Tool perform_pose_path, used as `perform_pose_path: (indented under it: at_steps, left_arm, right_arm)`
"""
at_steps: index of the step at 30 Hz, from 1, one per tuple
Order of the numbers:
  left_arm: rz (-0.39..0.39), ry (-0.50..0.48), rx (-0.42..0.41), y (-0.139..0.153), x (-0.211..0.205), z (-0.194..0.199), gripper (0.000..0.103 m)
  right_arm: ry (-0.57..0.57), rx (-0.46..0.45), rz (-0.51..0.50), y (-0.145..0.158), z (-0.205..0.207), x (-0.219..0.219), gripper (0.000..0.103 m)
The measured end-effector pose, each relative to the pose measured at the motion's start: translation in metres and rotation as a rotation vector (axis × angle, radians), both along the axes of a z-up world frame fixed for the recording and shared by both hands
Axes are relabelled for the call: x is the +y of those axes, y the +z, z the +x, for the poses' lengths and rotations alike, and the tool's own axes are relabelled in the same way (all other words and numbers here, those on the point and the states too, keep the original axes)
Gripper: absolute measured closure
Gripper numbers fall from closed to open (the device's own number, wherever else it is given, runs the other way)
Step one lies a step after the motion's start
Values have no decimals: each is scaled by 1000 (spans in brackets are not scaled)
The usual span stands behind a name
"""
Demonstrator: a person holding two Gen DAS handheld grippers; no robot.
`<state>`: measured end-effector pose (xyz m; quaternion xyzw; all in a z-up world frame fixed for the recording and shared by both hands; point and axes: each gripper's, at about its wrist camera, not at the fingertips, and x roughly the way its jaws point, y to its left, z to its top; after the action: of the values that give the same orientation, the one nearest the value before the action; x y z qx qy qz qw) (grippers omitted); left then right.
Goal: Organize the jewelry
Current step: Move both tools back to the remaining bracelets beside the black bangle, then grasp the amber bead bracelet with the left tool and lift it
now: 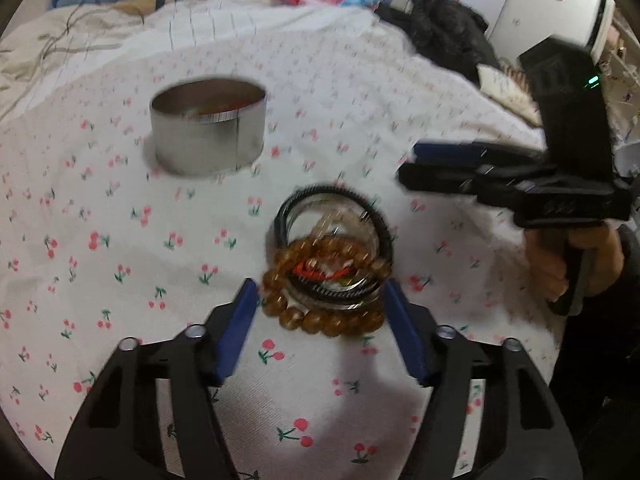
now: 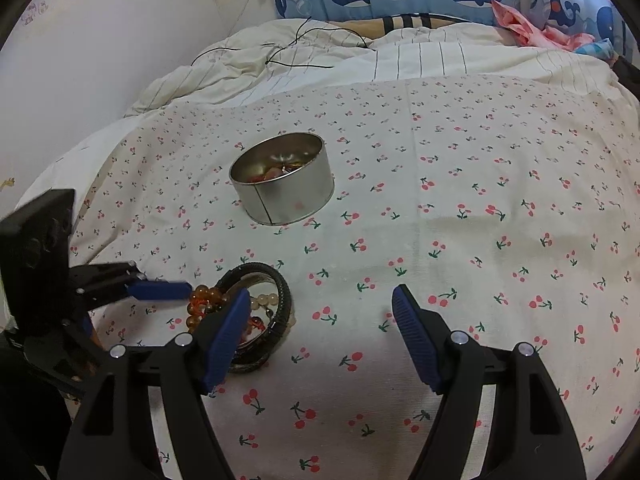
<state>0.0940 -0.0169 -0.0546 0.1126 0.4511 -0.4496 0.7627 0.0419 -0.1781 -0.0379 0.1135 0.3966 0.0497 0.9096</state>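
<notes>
The left gripper [image 1: 322,300] stands wide, its blue pads flanking but not clamping a tangled pile of amber bead bracelets and black and silver bangles [image 1: 330,264] lying on the cherry-print bedsheet [image 1: 120,260]. The right gripper [image 2: 320,324] hangs wide and empty just beside the pile. Farther off sits the round silver tin [image 1: 208,128], already holding some pieces. Closing on this loose stack could pinch only a few rings, letting the others slide off.

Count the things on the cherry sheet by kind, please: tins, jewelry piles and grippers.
Round metal tin: 1
Pile of bracelets: 1
Grippers: 2, left gripper and right gripper
Total: 4
</notes>
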Motion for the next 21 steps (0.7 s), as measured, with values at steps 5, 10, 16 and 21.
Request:
perform_pose_path:
  at_steps: [5, 10, 16, 21]
  left_arm:
    - [-28, 5, 63, -4, 6, 7, 76]
    - [-41, 9, 116, -5, 12, 11, 93]
    - [-36, -3, 69, 16, 26, 7, 93]
    - [-65, 69, 28, 42, 57, 17, 93]
  right_arm:
    - [-5, -10, 10, 1, 0, -2, 32]
    - [-9, -19, 12, 1, -1, -2, 32]
    - [68, -94, -4, 14, -9, 10, 32]
    - [265, -127, -92, 17, -18, 52, 32]
